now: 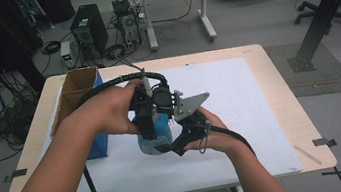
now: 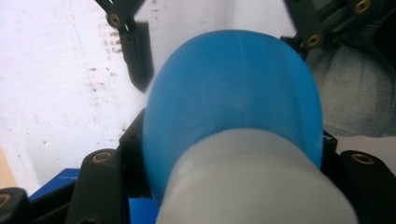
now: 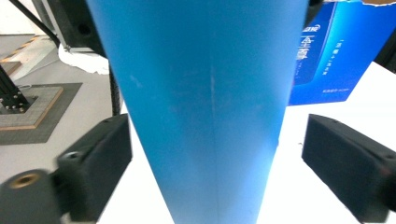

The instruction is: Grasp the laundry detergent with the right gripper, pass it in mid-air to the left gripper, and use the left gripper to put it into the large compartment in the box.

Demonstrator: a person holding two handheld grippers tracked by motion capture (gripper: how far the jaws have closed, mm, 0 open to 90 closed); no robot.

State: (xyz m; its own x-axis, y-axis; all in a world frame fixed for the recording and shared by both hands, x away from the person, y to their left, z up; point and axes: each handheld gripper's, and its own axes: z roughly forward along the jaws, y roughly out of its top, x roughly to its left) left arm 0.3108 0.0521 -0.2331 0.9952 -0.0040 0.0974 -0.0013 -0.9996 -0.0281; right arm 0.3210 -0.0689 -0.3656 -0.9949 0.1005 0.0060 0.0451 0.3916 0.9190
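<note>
A blue bottle [image 1: 162,130] with a whitish cap [image 2: 252,186] is held over the white mat [image 1: 242,116] at mid-table. My left gripper [image 1: 148,122] comes down from above and is shut on the bottle near its cap end, its black jaws pressed against both sides. My right gripper [image 1: 178,145] reaches in from the right at the bottle's lower end. In the right gripper view the blue bottle [image 3: 201,107] stands between the right gripper's [image 3: 215,163] two jaws, which are open with a gap on each side. The right gripper's fingers [image 2: 137,56] show beyond the bottle in the left gripper view.
An open-topped box [image 1: 80,96] with blue printed sides [image 3: 327,51] stands on the table's left part, just beside my left forearm. The wooden table edge [image 1: 288,104] runs along the right. Computers, cables and another desk sit on the floor beyond.
</note>
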